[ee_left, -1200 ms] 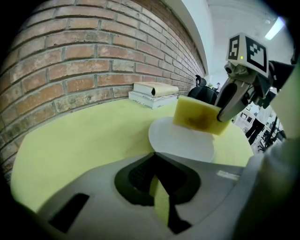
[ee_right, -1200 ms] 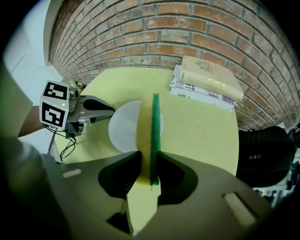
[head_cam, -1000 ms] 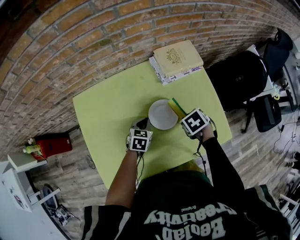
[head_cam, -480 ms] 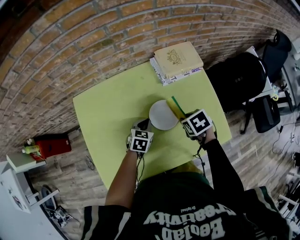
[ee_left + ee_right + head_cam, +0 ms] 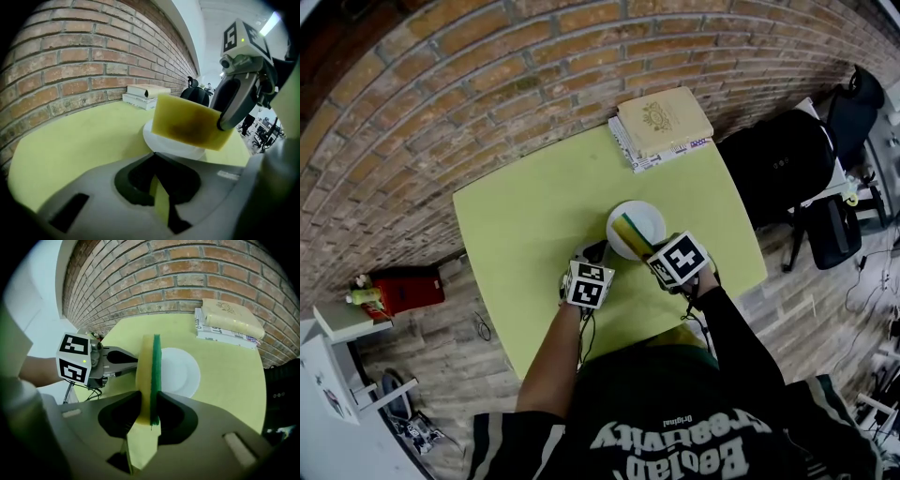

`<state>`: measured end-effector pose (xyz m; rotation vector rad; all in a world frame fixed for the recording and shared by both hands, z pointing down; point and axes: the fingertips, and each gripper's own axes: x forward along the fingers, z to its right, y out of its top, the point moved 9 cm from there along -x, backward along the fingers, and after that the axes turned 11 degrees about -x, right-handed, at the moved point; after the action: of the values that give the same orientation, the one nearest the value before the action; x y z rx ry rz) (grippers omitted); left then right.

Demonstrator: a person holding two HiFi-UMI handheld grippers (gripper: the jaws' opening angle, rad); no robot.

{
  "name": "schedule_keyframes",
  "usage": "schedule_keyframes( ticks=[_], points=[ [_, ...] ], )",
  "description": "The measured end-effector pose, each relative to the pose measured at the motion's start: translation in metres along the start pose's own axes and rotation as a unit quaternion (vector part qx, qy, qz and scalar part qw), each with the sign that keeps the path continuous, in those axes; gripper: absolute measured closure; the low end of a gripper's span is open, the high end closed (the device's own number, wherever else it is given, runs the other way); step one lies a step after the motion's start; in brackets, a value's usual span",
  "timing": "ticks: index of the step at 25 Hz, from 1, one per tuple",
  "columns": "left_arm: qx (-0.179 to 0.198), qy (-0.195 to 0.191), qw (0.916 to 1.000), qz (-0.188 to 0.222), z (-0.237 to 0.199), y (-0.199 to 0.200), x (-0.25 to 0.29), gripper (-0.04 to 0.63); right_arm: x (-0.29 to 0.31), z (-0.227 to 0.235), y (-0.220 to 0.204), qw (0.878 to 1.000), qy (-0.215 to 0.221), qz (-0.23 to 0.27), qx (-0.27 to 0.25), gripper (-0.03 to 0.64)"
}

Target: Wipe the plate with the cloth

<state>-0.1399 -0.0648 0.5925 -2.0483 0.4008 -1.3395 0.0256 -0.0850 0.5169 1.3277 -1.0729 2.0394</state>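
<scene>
Right gripper [image 5: 150,411] clamps cloth [image 5: 149,366] over plate [image 5: 182,373].

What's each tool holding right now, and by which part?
The right tool grips the sponge by its near end, edge-on; the left tool holds nothing.

head view high, steeply down, both gripper views low and close, facing across the shared plate [image 5: 649,217]

One each: plate [image 5: 641,217], cloth [image 5: 627,231], table [image 5: 530,220], book stack [image 5: 664,122]. Two tongs [image 5: 598,251] [image 5: 649,253].
</scene>
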Motion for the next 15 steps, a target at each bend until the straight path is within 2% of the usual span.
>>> schedule_keyframes(
  ticks=[5, 10, 13, 15],
  points=[
    [0.004, 0.0, 1.0, 0.001, 0.0, -0.004, -0.004, 0.588, 0.008, -0.014, 0.007, 1.0, 0.012, -0.009, -0.013, 0.5],
    [0.005, 0.006, 0.9999, -0.01, 0.0, -0.005, -0.002, 0.588, 0.017, -0.017, 0.006, 0.999, -0.004, -0.032, -0.021, 0.5],
    [-0.015, 0.012, 0.9997, -0.013, -0.002, -0.001, 0.0, 0.588, 0.017, -0.018, 0.005, 0.999, -0.005, -0.032, -0.02, 0.5],
    [-0.04, 0.012, 0.9991, 0.005, -0.004, 0.004, -0.004, 0.588, 0.017, -0.019, 0.006, 0.999, -0.004, -0.033, -0.022, 0.5]
  ],
)
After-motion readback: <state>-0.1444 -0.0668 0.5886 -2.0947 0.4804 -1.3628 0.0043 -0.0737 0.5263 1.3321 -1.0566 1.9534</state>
